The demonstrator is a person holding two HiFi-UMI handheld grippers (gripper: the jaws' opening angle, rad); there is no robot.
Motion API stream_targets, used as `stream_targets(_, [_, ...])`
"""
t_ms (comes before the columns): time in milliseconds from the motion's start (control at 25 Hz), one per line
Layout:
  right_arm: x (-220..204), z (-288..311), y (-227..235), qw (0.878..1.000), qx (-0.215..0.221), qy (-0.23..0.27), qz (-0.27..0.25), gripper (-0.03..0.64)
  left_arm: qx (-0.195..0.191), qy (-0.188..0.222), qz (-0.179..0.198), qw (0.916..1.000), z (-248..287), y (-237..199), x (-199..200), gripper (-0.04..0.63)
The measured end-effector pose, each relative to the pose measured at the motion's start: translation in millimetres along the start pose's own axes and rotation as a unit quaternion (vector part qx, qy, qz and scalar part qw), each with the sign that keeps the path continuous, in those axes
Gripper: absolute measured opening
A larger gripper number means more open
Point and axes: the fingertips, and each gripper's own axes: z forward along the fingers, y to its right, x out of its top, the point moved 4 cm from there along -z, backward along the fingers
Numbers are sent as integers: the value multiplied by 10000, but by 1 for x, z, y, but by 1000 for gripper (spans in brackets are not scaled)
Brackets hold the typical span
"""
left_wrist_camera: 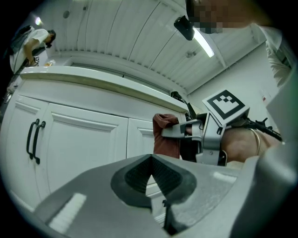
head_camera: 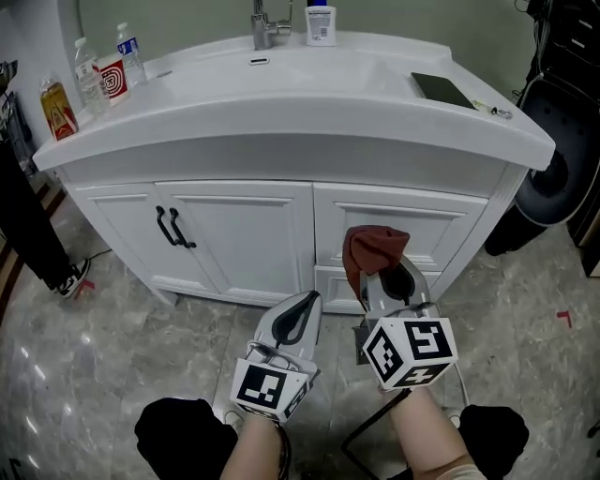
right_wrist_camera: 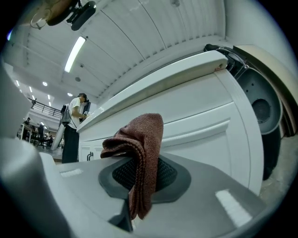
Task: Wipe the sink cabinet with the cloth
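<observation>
The white sink cabinet (head_camera: 244, 234) stands before me, with doors at the left and drawers (head_camera: 422, 230) at the right. A reddish-brown cloth (head_camera: 372, 248) is pinched in my right gripper (head_camera: 389, 281), which is shut on it and holds it against the upper drawer front. In the right gripper view the cloth (right_wrist_camera: 139, 153) hangs folded between the jaws. My left gripper (head_camera: 295, 319) is shut and empty, low in front of the cabinet, left of the right one. From the left gripper view the cloth (left_wrist_camera: 165, 137) shows beside the right gripper (left_wrist_camera: 179, 131).
On the countertop (head_camera: 309, 89) stand bottles (head_camera: 89, 75), a carton (head_camera: 56, 108), a soap bottle (head_camera: 321, 23), a faucet (head_camera: 265, 28) and a dark phone (head_camera: 441, 89). Black door handles (head_camera: 173, 228) sit at the left. A dark round object (head_camera: 562, 183) stands right of the cabinet. The floor is grey tile.
</observation>
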Motion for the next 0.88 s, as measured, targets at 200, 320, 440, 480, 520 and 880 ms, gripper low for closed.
stream_targets(200, [7,40,-16,9995,297,25,-83,80,6,75,105,9999,13,-21,3,0])
stream_targets(320, [4,58,-24,9988,484,-65,-18,80,108,176,26,9998,20,-32,7,0])
stream_targets(440, [2,69,-26,9981,595,-143,-45,80,183,287,-31,9994,27,-37,13,0])
stream_targets(480, [2,70,-25,9979,625,-155,-61,80,185,303,-19,9994,30,-37,14,0])
stream_targets(520, [2,70,-23,9977,654,-165,-71,80,176,313,3,9994,32,-35,16,0])
stream_targets(880, [10,51,17,9990,395,-104,-187,80,-21,242,-25,9997,45,-11,6,0])
